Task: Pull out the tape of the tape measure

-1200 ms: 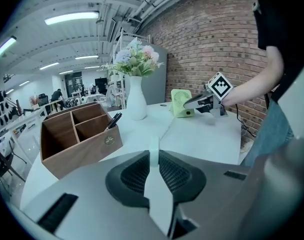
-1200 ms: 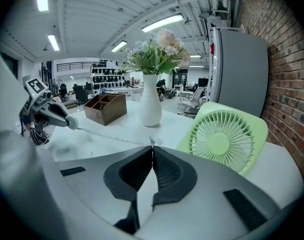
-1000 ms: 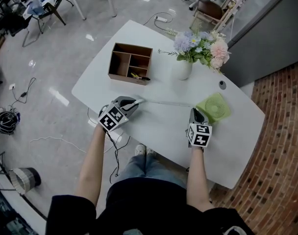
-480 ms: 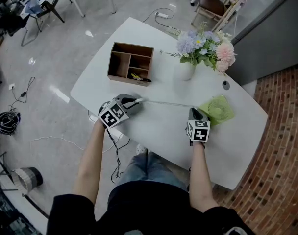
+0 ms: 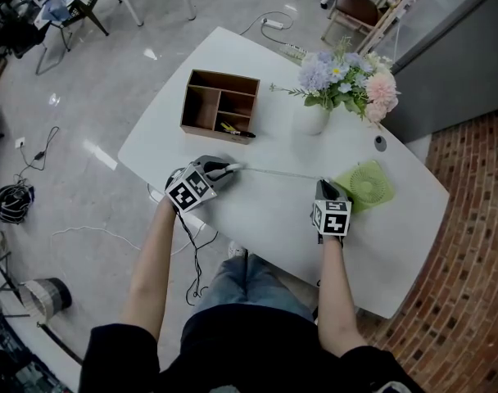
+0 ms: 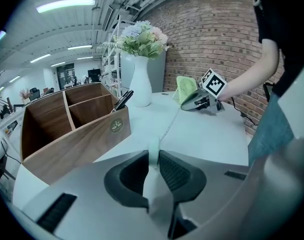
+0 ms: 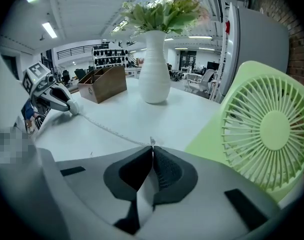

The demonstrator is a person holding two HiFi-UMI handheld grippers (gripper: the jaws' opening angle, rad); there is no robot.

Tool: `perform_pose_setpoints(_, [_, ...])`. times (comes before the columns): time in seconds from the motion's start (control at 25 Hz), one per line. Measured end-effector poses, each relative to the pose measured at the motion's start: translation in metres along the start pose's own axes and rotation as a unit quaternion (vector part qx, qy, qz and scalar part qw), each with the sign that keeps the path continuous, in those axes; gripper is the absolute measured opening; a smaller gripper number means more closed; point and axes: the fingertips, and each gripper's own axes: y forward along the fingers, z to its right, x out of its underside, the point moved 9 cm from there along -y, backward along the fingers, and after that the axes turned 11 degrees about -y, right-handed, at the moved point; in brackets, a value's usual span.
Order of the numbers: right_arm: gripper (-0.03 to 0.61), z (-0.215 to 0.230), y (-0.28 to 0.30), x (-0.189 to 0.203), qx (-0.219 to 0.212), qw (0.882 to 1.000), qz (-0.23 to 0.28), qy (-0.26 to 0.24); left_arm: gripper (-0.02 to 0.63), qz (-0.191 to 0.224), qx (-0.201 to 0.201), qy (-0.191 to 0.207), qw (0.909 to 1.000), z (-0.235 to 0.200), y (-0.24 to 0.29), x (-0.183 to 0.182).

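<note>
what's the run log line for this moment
left hand-held gripper: shut on tape measure, jaws just eased wider | right hand-held gripper: shut on tape end | tape: stretched over table between them

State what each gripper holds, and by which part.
The left gripper clamps the tape measure's white case; the right gripper pinches the tape by its end tab.

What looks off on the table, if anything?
Nothing stands out. The tape runs straight across the table from the tape measure case, clamped in the left gripper whose jaws just eased slightly wider, to its end pinched in the right gripper. Vase upright; organizer and green fan intact; nothing spilled.
</note>
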Motion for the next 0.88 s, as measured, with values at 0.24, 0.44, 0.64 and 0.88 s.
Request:
perform_pose_setpoints(0.24, [0.012,0.0,0.0,-0.001,-0.003,1.0,0.003,0.002,0.114,-0.011,0.001,-0.006,0.9999,-0.002,0.0,0.001])
perform_pose_setpoints(0.44, [0.026,0.001,-0.001,-0.001,0.002,1.0,0.004,0.004,0.148,-0.008,0.006,-0.004,0.9999,-0.001,0.002,-0.001])
perform_pose_setpoints(0.64, [0.049,0.001,-0.005,-0.002,0.006,1.0,0.009,0.009,0.169,-0.005,0.006,-0.007,0.9999,0.001,0.001,-0.001])
perform_pose_setpoints(0.88, [0.049,0.002,-0.011,-0.006,0.008,1.0,0.02,0.011,0.169,0.006,-0.002,-0.013,0.9999,0.002,-0.005,-0.003])
